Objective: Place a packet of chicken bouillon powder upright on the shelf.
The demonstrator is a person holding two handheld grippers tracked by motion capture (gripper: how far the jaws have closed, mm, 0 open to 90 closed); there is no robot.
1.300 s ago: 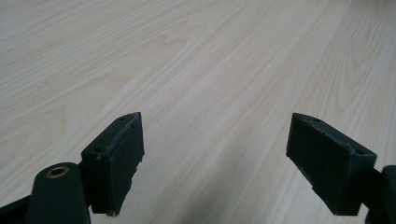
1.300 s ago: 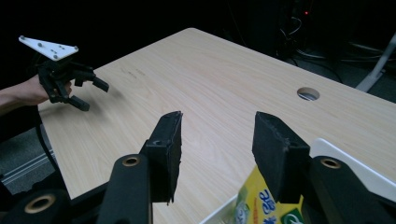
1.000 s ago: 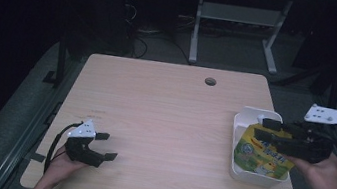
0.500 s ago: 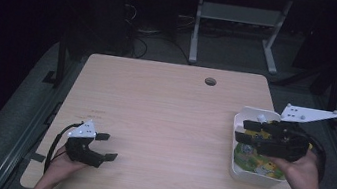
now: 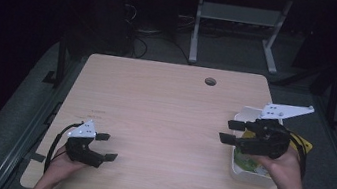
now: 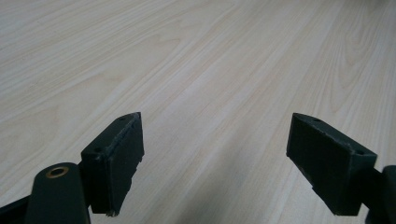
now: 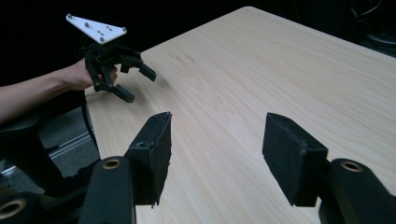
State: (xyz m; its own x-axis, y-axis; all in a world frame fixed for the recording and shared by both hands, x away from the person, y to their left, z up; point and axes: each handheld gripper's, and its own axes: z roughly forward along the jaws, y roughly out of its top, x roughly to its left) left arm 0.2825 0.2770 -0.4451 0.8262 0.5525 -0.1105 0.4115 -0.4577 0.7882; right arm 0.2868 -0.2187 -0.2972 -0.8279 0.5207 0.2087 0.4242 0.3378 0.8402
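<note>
The right gripper [image 7: 215,154] rises from the bottom edge with its two black, foam-faced jaws standing wide apart; they have just been opening, and nothing lies between them but bare wood. Beneath and beyond them stretches the pale, light-grained wooden desk [image 7: 280,70], running up to a rounded far corner against a dark background. At the upper left, a person's hand [image 7: 77,74] comes in over the desk's edge and holds the left gripper [image 7: 135,84], a black two-jaw tool topped by a white three-cornered plate. Its jaws are parted and hang just above the desk.
</note>
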